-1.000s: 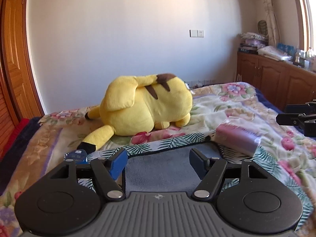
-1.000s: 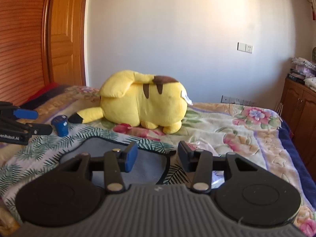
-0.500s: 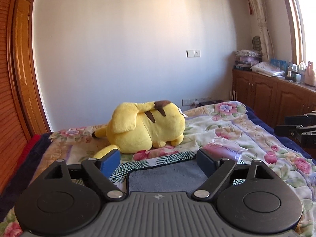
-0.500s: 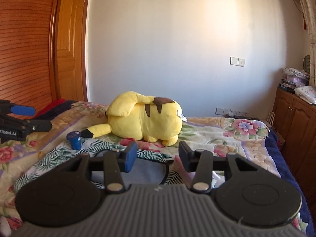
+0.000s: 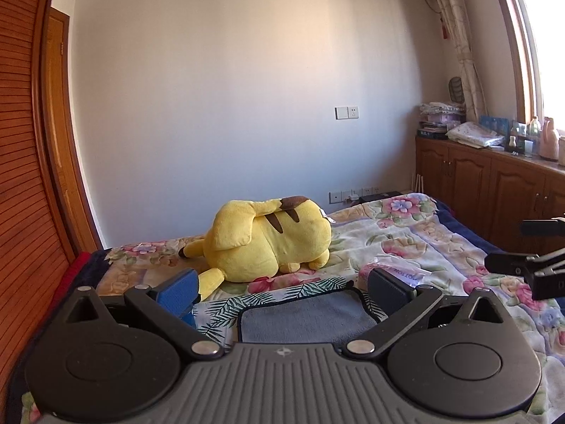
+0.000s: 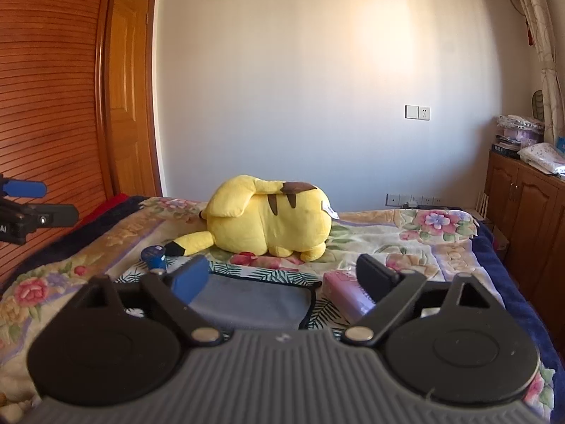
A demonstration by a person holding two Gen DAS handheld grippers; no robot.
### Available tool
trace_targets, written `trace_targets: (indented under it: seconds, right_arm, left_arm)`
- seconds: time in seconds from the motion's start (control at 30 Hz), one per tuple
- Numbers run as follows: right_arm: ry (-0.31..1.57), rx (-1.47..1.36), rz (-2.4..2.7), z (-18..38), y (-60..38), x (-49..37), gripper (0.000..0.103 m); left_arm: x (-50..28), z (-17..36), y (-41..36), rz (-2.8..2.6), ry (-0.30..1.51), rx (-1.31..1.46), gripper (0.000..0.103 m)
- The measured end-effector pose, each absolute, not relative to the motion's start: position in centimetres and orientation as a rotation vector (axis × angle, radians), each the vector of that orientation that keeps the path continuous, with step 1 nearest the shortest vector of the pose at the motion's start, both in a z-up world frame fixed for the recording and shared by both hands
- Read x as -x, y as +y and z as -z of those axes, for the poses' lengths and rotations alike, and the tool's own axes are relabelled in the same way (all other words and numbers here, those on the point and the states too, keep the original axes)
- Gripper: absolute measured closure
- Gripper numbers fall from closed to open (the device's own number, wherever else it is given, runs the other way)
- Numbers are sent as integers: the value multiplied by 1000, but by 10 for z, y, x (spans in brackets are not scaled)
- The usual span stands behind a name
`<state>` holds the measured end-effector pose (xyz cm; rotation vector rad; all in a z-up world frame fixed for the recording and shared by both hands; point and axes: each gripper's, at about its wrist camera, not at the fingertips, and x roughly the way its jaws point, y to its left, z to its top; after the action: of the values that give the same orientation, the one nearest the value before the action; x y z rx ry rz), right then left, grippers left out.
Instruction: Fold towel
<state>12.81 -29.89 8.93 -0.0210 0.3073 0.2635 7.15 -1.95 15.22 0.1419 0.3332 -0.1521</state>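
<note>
A grey towel with a leaf-print side and dark edging lies flat on the flowered bedspread; it also shows in the right wrist view. My left gripper is open and empty, held above the towel's near edge. My right gripper is open and empty, also above the towel. Each gripper appears at the edge of the other's view, the right one at far right and the left one at far left.
A yellow plush toy lies beyond the towel. A pink wrapped pack lies right of the towel and a small blue jar left of it. A wooden door is at left, cabinets at right.
Both grippers have risen and drawn back from the towel, so more of the room shows. Both jaws have opened wider.
</note>
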Motion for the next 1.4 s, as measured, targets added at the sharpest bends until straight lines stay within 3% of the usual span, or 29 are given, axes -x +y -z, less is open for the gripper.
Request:
trace_targets:
  seconds: [1.4]
  right_arm:
    - [407, 14, -258, -2, -269, -78, 0]
  left_arm:
    - [-18, -10, -16, 99, 485, -111, 16]
